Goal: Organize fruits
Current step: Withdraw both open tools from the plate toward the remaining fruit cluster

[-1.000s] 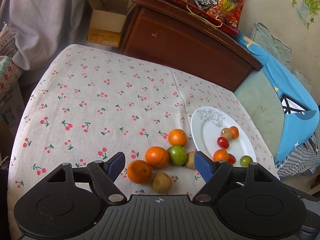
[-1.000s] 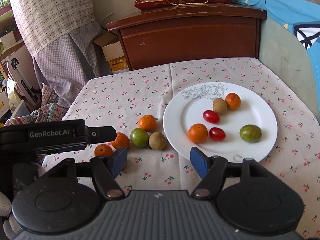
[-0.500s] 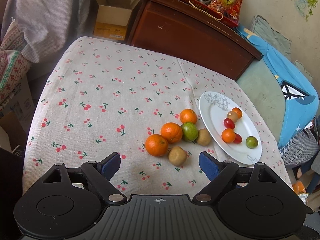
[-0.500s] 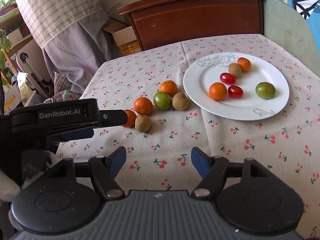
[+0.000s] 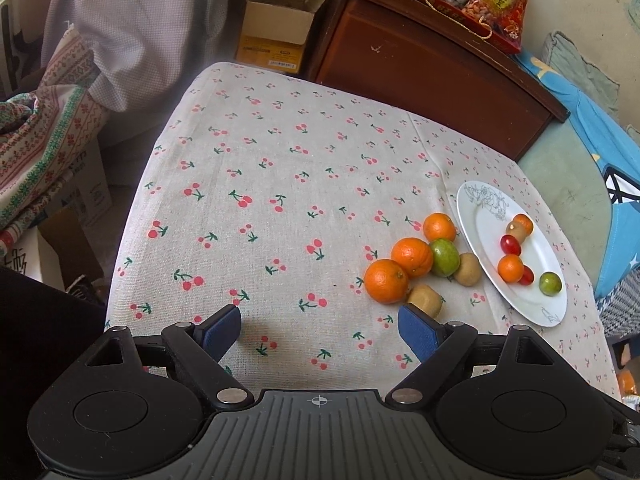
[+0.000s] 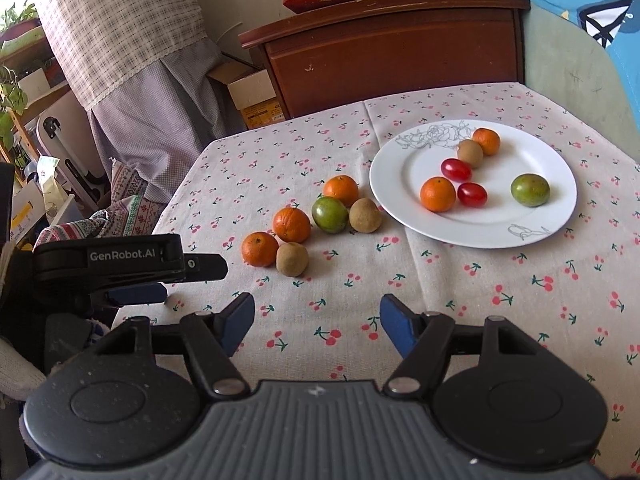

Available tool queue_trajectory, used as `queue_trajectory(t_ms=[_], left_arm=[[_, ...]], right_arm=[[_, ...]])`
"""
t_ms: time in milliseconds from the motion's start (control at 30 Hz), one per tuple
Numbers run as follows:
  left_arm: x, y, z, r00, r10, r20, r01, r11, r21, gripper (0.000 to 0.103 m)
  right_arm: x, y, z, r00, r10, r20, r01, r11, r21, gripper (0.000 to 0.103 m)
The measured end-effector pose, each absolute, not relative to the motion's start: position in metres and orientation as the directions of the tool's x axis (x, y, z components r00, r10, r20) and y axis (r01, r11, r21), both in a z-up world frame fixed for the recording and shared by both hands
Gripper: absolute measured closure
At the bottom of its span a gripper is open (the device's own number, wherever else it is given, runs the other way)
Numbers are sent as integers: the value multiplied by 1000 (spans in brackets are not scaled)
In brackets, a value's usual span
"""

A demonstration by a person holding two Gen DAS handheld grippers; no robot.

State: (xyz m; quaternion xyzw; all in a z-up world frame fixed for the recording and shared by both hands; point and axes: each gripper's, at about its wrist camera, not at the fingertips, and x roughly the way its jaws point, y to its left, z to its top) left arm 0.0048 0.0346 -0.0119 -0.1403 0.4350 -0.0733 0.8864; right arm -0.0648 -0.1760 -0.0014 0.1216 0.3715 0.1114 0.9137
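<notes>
While both grippers gape empty, the left gripper point(image 6: 136, 276) reads "GenRobot.AI", seemingly.

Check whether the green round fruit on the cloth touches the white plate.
Apart. The right wrist view shows the green round fruit separated from the white plate by cloth and a brown kiwi.

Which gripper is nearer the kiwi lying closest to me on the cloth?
Left. The left gripper hangs just short of that kiwi, its right jaw almost beside it. The right gripper is farther back, with bare cloth between.
</notes>
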Motion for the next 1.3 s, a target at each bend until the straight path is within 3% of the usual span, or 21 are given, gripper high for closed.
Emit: queue_trajectory(t_ms=[100, 300, 733, 833, 1133, 1300], left_arm=[[5, 35, -12, 617, -232, -752, -3, 955, -298, 16], [6, 39, -11, 640, -197, -742, -30, 959, -281, 17], [7, 30, -13, 661, -181, -728, 4, 971, -238, 18], [7, 26, -14, 667, -177, -724, 19, 975, -221, 20], [7, 10, -13, 695, -189, -694, 83, 979, -184, 24], [8, -4, -16, 694, -201, -691, 132, 979, -153, 34]], right_arm=[[-61, -173, -4, 701, 308, -643, -134, 943, 306, 47], [-46, -162, -8, 699, 332, -633, -179, 938, 296, 58], [-18, -146, -21, 692, 343, -635, -227, 939, 259, 68], [-14, -146, -26, 686, 344, -641, -224, 938, 263, 79], [-19, -166, -25, 691, 314, -651, -159, 945, 287, 80], [-22, -182, -23, 700, 284, -656, -104, 949, 299, 80]])
